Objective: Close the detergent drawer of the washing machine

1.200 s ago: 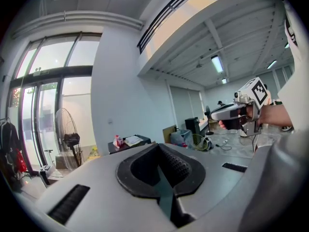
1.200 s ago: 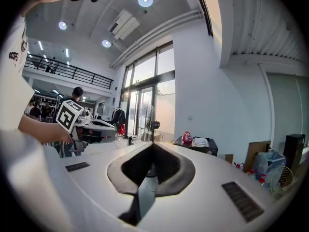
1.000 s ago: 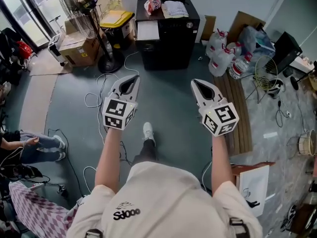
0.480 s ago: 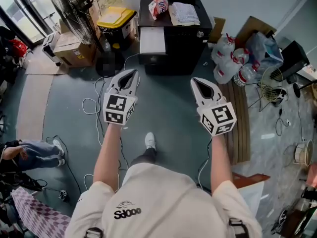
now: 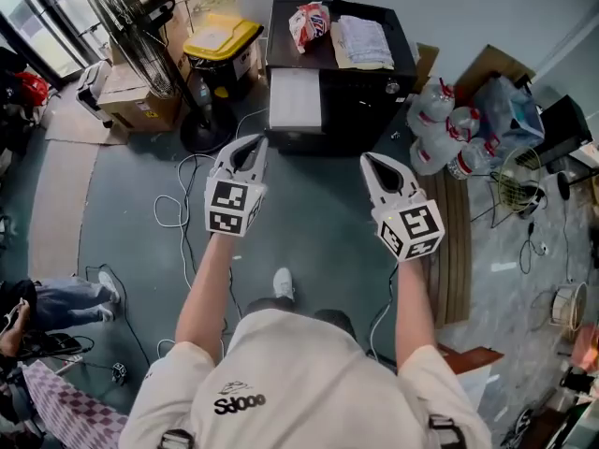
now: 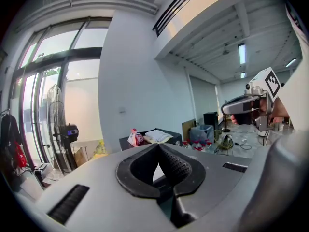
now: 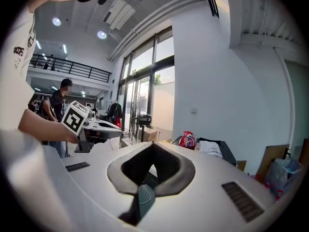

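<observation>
A black washing machine [image 5: 360, 96] stands against the far wall, and its white detergent drawer [image 5: 295, 99] sticks out at its front left. A red-and-white bag [image 5: 309, 24] and a folded cloth [image 5: 360, 40] lie on its top. My left gripper [image 5: 247, 146] is shut and empty, held over the floor just short of the drawer. My right gripper [image 5: 373, 161] is also shut and empty, short of the machine's front right. In the left gripper view the shut jaws [image 6: 158, 145] point at the machine [image 6: 126, 142]. The right gripper view shows closed jaws [image 7: 153, 143] left of the bag [image 7: 187, 140].
A standing fan [image 5: 140, 36], a yellow-lidded bin [image 5: 221, 37] and a cardboard box [image 5: 140, 101] stand left of the machine. Water bottles [image 5: 445, 129] and clutter lie to its right, beside wooden planks [image 5: 454, 241]. White cables [image 5: 182, 195] trail on the floor. A person [image 5: 47, 297] sits at the left.
Both grippers have travelled forward with the walking person, and the washing machine has come nearer. Both jaws stay shut.
</observation>
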